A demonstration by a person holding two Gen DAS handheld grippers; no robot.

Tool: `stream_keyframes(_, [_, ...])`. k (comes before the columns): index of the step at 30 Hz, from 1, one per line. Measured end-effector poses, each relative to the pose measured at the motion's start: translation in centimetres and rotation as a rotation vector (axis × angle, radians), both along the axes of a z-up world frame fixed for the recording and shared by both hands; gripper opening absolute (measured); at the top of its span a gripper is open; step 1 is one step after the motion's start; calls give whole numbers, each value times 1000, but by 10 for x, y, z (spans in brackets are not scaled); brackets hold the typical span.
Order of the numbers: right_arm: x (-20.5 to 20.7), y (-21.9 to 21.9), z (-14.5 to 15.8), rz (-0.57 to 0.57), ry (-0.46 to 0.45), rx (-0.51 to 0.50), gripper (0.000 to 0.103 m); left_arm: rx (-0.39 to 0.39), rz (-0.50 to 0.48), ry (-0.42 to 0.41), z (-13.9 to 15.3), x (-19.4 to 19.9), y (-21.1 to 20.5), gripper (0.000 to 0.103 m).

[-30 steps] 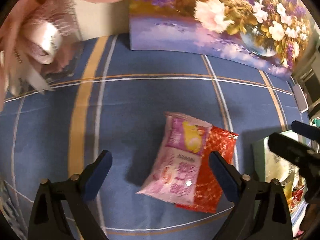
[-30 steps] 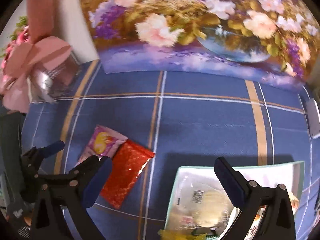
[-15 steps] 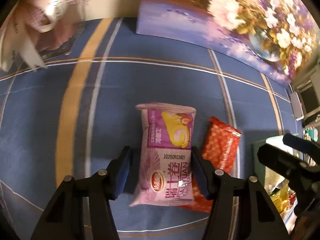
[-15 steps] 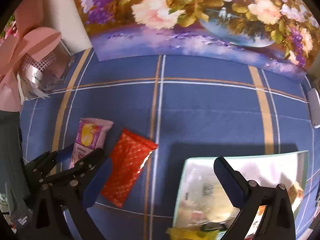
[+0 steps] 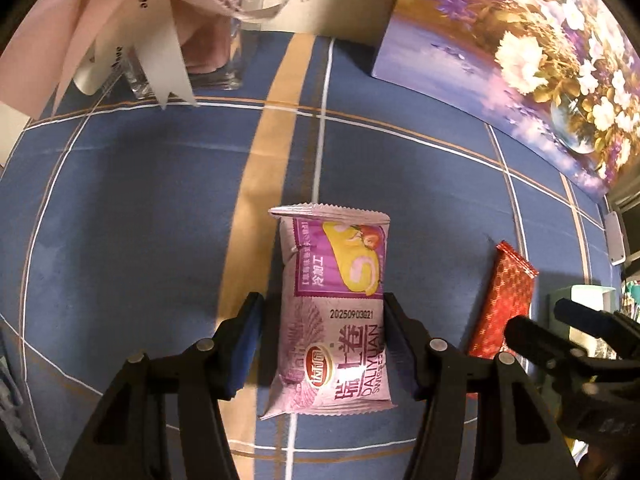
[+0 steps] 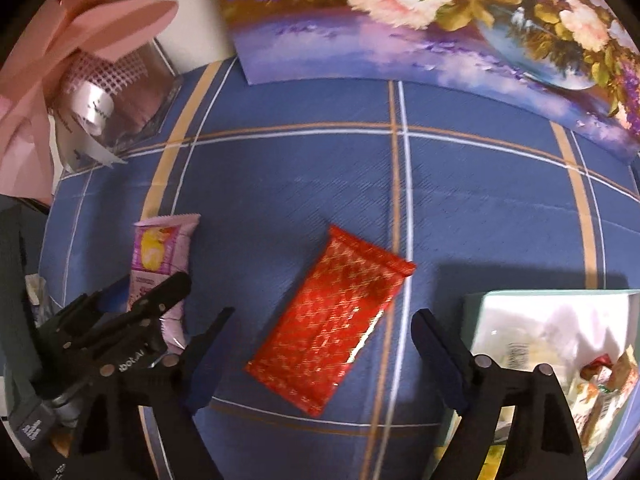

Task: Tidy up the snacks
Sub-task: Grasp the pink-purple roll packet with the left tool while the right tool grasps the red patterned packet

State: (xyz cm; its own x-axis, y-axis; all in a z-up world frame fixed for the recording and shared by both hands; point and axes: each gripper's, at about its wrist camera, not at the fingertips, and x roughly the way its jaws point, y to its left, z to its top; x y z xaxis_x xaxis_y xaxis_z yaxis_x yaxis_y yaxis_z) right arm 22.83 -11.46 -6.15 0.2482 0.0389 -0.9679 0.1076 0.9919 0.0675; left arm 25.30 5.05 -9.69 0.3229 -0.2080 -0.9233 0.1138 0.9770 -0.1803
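Two packets, one per gripper. Left gripper point(image 5: 322, 344) clamps the pink packet point(image 5: 334, 308) across its width. Right gripper point(image 6: 320, 354), jaws closing but clear, straddles the red packet point(image 6: 332, 326), lying diagonally near-left to far-right.

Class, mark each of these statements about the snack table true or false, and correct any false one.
1. The pink snack packet sits between the fingers of the left hand-held gripper. True.
2. The red packet is inside the tray. False: it lies on the blue checked cloth, beside the tray.
3. A flower painting stands at the back. True.
4. The right hand-held gripper holds the pink packet. False: its jaws are closing around the red one without touching it.
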Motion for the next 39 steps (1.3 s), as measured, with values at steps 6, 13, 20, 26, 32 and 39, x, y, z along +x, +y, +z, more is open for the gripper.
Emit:
stream_keyframes(6, [3, 7, -19, -25, 36, -26, 82, 36, -17, -6, 0, -1, -6, 60])
stream_keyframes(13, [5, 15, -35, -32, 35, -70, 78, 62, -22, -37, -2, -3, -15, 60])
stream_keyframes(20, [2, 25, -39, -15, 15, -88, 78, 94, -31, -62, -2, -7, -23, 60])
stream_keyframes(26, [-7, 24, -40, 13, 2, -93, 74, 100, -35, -66, -5, -3, -33, 58])
stream_keyframes(32, [-14, 19, -38, 47, -2, -91, 66, 71, -31, -68, -5, -2, -21, 57])
stream_keyframes(39, [-19, 11, -36, 51, -1, -98, 61, 51, -20, -71, 0, -8, -9, 56])
